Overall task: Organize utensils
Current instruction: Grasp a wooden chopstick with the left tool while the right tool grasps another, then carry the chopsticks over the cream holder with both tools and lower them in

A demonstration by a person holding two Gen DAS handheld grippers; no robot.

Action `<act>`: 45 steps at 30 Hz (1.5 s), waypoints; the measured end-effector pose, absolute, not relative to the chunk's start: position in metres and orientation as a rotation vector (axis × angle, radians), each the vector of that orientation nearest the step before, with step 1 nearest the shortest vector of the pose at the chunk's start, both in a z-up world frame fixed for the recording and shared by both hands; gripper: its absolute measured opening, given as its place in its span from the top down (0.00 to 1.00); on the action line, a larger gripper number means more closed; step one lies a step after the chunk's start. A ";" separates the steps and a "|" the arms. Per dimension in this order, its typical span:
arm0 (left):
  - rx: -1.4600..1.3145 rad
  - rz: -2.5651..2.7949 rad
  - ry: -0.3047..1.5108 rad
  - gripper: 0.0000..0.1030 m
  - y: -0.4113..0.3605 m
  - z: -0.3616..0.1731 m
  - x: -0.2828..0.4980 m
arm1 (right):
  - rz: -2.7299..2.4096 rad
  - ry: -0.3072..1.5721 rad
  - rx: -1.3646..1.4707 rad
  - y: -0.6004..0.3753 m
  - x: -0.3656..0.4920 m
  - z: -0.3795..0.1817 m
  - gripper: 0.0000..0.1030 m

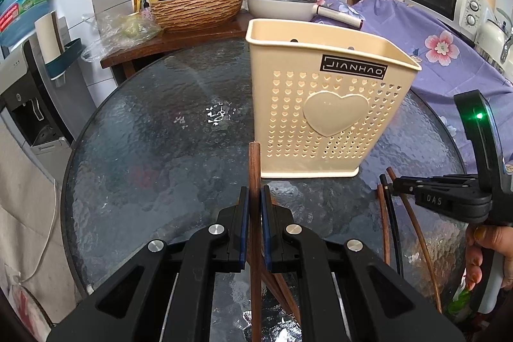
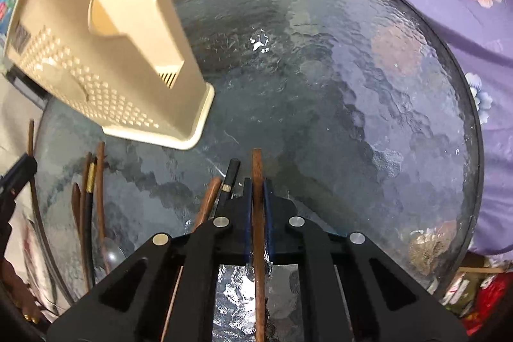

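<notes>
On the glass bench [image 1: 160, 124], each hand-held gripper clamps a wooden chopstick; lift each upright, then lower into the holder [image 1: 323, 104].

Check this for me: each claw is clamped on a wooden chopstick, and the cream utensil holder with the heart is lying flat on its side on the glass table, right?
Not quite. The utensil holder stands upright on its base, open end up, as the left wrist view shows. The rest holds: the left claw and right claw each clamp a wooden chopstick above the glass table.
</notes>
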State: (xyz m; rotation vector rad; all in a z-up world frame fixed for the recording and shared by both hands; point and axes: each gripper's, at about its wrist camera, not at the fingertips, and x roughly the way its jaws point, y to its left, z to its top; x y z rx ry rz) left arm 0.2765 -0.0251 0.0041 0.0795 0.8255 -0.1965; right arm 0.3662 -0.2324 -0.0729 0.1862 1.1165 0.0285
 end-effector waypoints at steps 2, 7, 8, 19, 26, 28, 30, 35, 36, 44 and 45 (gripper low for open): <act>0.080 -0.197 0.821 0.93 -0.024 0.006 0.276 | 0.042 1.085 0.226 -0.242 0.366 -0.068 0.93; 0.068 -0.197 0.805 0.93 -0.023 0.013 0.272 | 0.066 0.983 0.266 -0.261 0.353 -0.046 0.93; 0.064 -0.197 0.800 0.93 -0.022 0.016 0.271 | 0.070 0.955 0.272 -0.264 0.350 -0.040 0.93; 0.023 -0.213 0.739 0.93 -0.014 0.046 0.257 | 0.189 0.656 0.256 -0.274 0.299 0.033 0.93; 0.009 -0.229 0.693 0.94 -0.008 0.066 0.244 | 0.237 0.572 0.241 -0.266 0.279 0.063 0.93; 0.003 -0.232 0.680 0.94 -0.006 0.071 0.240 | 0.248 0.548 0.229 -0.264 0.271 0.071 0.93; -0.001 -0.234 0.670 0.94 -0.005 0.075 0.238 | 0.258 0.536 0.223 -0.262 0.266 0.076 0.93; -0.013 -0.238 0.644 0.94 -0.002 0.086 0.231 | 0.284 0.499 0.203 -0.257 0.251 0.092 0.93; -0.013 -0.240 0.637 0.94 -0.002 0.088 0.229 | 0.286 0.492 0.199 -0.256 0.250 0.094 0.93; -0.003 -0.239 0.597 0.94 -0.002 0.103 0.219 | 0.304 0.461 0.152 -0.246 0.239 0.110 0.93; -0.002 -0.240 0.593 0.94 -0.002 0.105 0.218 | 0.307 0.458 0.146 -0.245 0.239 0.113 0.93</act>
